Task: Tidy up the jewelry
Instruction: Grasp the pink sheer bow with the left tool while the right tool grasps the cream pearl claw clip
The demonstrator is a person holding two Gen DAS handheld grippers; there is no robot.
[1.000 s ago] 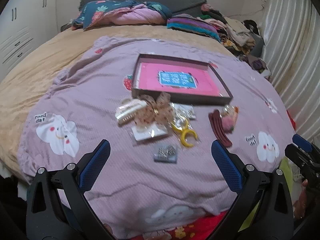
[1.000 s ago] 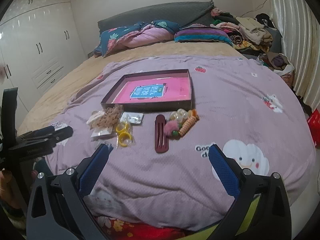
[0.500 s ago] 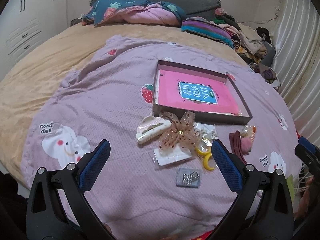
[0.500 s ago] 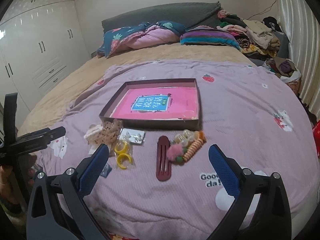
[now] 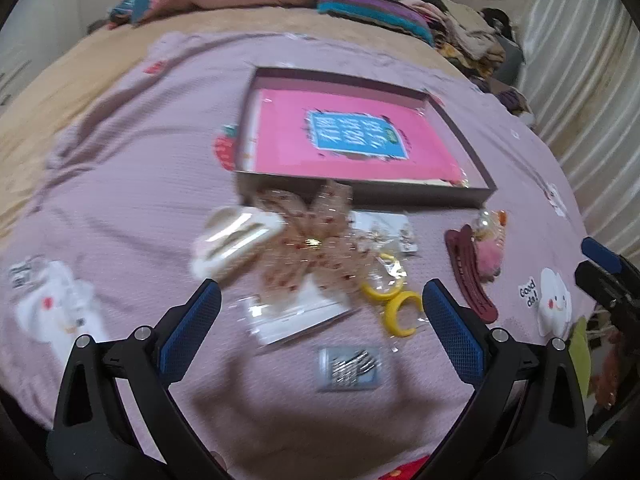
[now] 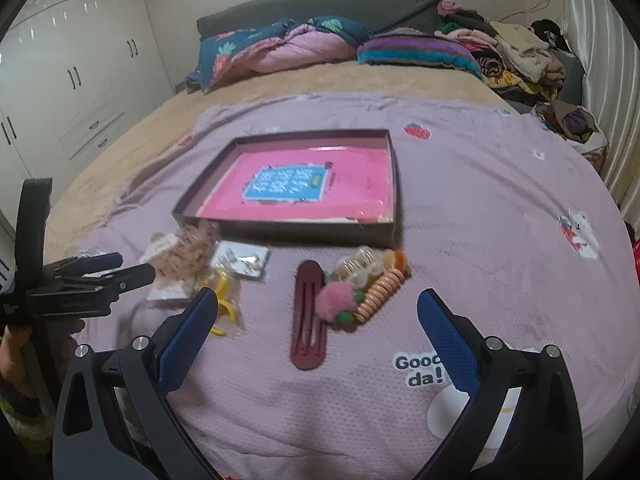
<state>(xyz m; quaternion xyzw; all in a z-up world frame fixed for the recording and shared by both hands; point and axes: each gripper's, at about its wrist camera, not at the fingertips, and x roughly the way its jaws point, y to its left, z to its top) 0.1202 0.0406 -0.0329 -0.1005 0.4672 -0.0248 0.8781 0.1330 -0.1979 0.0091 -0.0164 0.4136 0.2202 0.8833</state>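
above the bedspread (image 5: pixel 120 168) both grippers, left (image 5: pixel 320 312) and right (image 6: pixel 318 320), are hovering wide open and empty, approaching the jewelry (image 5: pixel 308 240) lying just before the tray (image 5: pixel 472 194); next probably calling for a first pick.

Both grippers nearer the hair accessories (image 5: pixel 320 248).

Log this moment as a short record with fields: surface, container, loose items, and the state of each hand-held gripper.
surface: lilac blanket on a bed
container: open shallow box, pink card inside, no accessories visible in it
loose items: cream claw clip, sheer bow, yellow rings, maroon hair clip, pink pompom, small packet of pins
left hand-held gripper: open, empty, above the bow pile
right hand-held gripper: open, empty, above the maroon hair clip
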